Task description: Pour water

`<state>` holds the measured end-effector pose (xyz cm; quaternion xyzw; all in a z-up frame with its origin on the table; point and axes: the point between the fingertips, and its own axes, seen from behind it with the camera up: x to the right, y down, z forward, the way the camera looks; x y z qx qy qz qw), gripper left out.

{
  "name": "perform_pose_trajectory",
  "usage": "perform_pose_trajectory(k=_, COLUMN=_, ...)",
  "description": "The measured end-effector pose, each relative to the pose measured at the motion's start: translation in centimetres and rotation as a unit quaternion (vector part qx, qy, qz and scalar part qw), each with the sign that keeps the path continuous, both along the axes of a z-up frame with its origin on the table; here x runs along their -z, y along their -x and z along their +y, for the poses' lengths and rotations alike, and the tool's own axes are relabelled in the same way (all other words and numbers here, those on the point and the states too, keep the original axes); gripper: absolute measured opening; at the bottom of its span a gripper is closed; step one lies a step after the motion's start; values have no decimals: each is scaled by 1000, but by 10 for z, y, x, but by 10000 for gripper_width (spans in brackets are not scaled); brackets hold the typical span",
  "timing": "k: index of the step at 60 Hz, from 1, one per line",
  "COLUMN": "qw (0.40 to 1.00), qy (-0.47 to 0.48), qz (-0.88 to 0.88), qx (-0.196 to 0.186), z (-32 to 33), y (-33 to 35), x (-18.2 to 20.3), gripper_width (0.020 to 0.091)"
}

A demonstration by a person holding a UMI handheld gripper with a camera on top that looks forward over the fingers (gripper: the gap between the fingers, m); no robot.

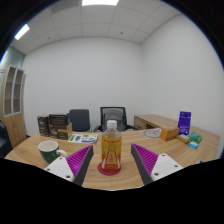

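Gripper [111, 165] fingers sit spread around a clear plastic bottle [111, 147] of amber liquid (I see a slim gap each side), upright on the wooden table [30, 152]. Left of it stands a rounded green cup [47, 150]; open tabletop runs beyond.

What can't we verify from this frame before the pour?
- Bottle, between the fingers: gripper view does not settle whether both pads press on it; its base is cut off by the fingers.
- Bottle cap: too small to tell if on or off.
- Mug: interior hidden by its rim, so fill level unknown.
- Purple box: print too small to read.
- Items beyond the bottle on the table: too small to identify.
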<state>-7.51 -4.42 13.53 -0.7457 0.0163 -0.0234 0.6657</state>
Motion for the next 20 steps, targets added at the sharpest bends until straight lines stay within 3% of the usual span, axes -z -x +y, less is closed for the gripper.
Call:
perform_pose_trajectory(k=5, qw=1000, qy=-5, qz=-13, qx=-3, z=-43, y=6, x=-6, gripper_width=837)
perform_pose_trajectory(k=20, qw=998, qy=-6, qz=3, qx=-59, z=-148, y=45, x=-11, gripper_width=840)
